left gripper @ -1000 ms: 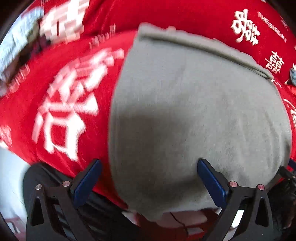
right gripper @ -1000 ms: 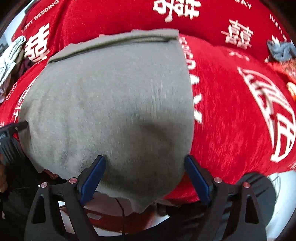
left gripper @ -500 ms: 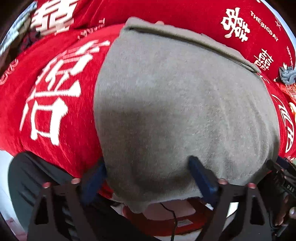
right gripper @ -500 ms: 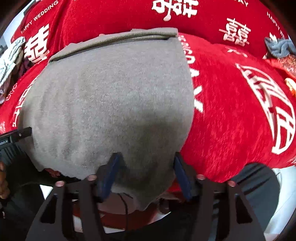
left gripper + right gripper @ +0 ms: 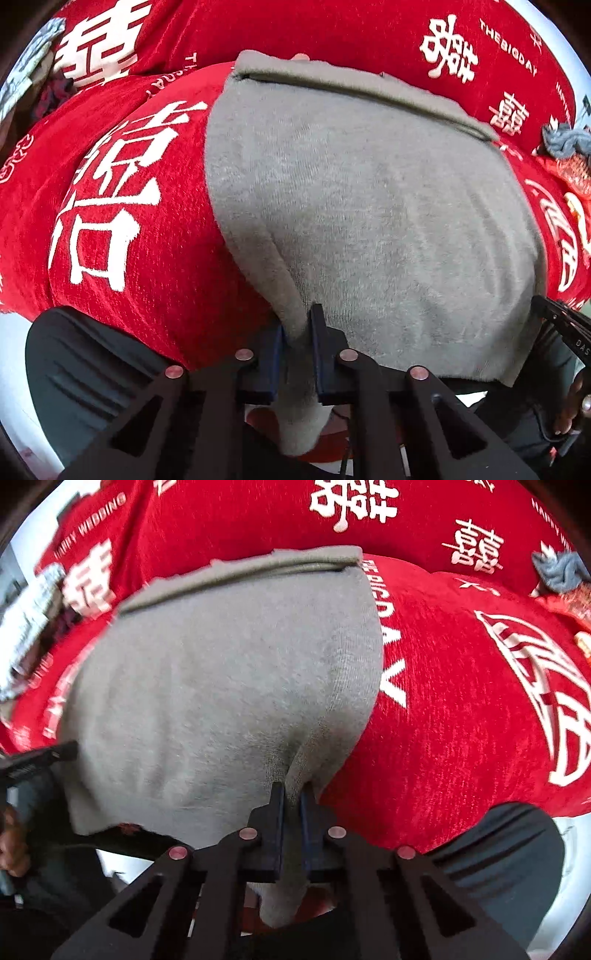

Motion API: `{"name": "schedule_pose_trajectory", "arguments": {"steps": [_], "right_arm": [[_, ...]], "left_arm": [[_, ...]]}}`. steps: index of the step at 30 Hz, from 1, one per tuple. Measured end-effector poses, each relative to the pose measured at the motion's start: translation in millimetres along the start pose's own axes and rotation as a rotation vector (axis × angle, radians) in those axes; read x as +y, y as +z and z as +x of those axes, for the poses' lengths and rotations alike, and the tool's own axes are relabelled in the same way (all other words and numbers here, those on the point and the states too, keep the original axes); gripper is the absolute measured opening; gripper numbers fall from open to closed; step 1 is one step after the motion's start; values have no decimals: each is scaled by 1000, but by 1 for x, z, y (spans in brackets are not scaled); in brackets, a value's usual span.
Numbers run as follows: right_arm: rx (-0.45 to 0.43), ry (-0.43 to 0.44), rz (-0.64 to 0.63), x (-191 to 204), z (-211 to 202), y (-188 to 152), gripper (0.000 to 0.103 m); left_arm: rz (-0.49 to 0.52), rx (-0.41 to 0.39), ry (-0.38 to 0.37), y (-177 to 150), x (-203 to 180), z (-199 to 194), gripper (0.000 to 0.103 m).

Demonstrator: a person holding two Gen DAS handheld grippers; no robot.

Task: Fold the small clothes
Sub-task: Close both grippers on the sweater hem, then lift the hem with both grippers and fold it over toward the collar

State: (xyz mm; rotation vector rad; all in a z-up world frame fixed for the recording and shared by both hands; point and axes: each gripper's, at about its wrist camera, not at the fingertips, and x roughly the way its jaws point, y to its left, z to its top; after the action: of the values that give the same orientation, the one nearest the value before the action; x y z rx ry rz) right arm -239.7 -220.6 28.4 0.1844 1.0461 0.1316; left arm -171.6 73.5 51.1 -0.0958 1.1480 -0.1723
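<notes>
A grey knit garment [image 5: 362, 206] lies spread on a red cloth with white characters [image 5: 110, 221]. Its far edge is a folded band. My left gripper [image 5: 297, 328] is shut on the near left corner of the garment, which bunches between the blue pads. In the right wrist view the same grey garment [image 5: 221, 686] fills the middle, and my right gripper [image 5: 291, 797] is shut on its near right corner. Each gripper shows at the edge of the other's view.
The red cloth [image 5: 480, 720] covers the whole surface. A crumpled blue-grey garment [image 5: 565, 142] lies at the far right, also in the right wrist view [image 5: 557, 572]. A pale patterned cloth [image 5: 29, 620] lies at the far left. The near edge drops off below the grippers.
Both grippers were open astride the near edge of the grey garment. They have closed and now pinch its near corners, gathering the fabric into folds.
</notes>
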Motion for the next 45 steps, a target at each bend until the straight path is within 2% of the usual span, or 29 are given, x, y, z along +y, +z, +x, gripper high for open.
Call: {"name": "schedule_pose_trajectory", "arguments": {"steps": [3,5,6,11,15,19,20,21,22,23,24,25,27,29,33,36,38,39,40,41,42,43,45], "right_arm": [[-59,127,35,-8,-15,13,7],[-102,179,42,-11,-22,25,7],[-125,195,43,-11,-26,33,7],[-241,192,73,-13,-27,92,7],[-251,155,116,-16,3,135,7],[-179,130,140,-22,40,144,7],[-159,138,147,-25,46,143,11],[-147,148,156,-27,49,139,12],[-151,155,158,-29,48,136,12],[-158,166,159,-31,46,133,13],[-168,182,164,-34,41,127,16],[-173,192,173,-37,37,123,20],[-191,215,195,-42,27,112,38],[-212,228,207,-46,16,100,47],[-169,276,186,-43,17,83,47],[-124,253,169,-39,33,84,47],[-91,300,179,-38,47,88,47],[-83,309,184,-38,52,90,47],[-87,313,181,-37,55,92,45],[-95,315,169,-36,55,93,32],[-92,320,160,-35,55,94,8],[-84,333,158,-35,55,94,8],[-90,342,145,-33,50,92,8]], "left_arm": [[-25,-39,-49,16,4,-11,14],[-26,-82,-67,30,-1,-22,14],[-19,-110,-65,39,-1,-28,10],[-6,-215,-49,106,-8,-43,10],[-37,-165,-29,153,-2,-12,10],[-68,-76,-55,168,7,30,12],[-79,-61,-62,166,12,34,15],[-90,-53,-69,162,16,36,29],[-104,-56,-86,158,23,35,54],[-113,-65,-102,153,26,32,68],[-132,-91,-117,147,31,25,88],[-150,-120,-118,139,36,16,89],[-153,-129,-125,128,40,5,89],[-164,-121,-158,111,44,-2,89],[-167,-63,-181,89,39,8,89],[-165,-24,-195,90,29,24,89],[-148,-44,-174,95,18,25,89],[-137,-36,-196,98,12,27,89],[-128,-29,-210,100,6,27,88],[-117,-27,-213,101,2,28,88],[-92,-24,-213,101,-5,28,70],[-69,-12,-220,101,-10,29,47],[-63,-1,-238,99,-12,27,32]]}}
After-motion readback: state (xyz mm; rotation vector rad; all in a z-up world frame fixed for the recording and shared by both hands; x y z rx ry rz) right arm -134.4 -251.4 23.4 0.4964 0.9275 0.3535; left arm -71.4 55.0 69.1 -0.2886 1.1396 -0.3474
